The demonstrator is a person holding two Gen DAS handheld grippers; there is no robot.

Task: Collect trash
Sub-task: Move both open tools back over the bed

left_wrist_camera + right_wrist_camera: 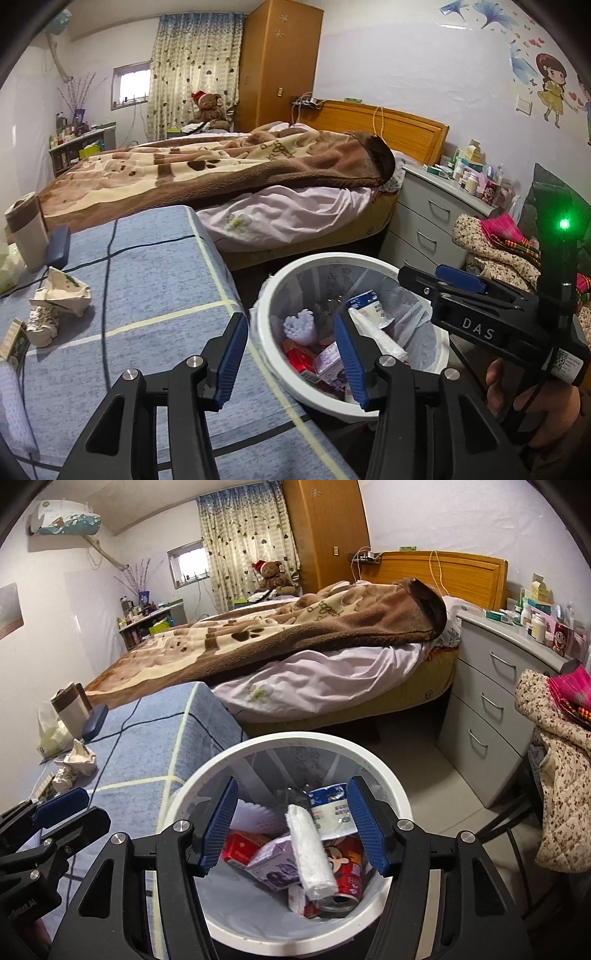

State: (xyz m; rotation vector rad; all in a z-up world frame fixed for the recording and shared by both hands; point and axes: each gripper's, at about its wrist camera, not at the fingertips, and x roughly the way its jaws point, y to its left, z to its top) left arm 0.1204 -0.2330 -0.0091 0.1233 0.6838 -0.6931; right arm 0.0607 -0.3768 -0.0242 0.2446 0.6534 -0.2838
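My right jaws (pixel 293 827) stood parted and empty over the round white plastic bin (pixel 391 786) at lower centre of the right wrist view, a white rolled tissue (pixel 312 853) lying loose on top of the heap below them. In the bin already were a red drink can (pixel 349 864), a purple carton (pixel 275 867), a red box (pixel 240 849) and a blue-and-white wrapper (pixel 330 808), so much of the collecting looked done. My left jaws (pixel 291 358) were moderately open with nothing between them, over the edge of the blue cloth-covered bench (pixel 155 288). At middle left of the left wrist view, crumpled white paper (pixel 66 291), a spotted wad (pixel 42 325) and a small green-printed box (pixel 14 343) remained on the bench, well apart from the bin; I judged those were left to gather.
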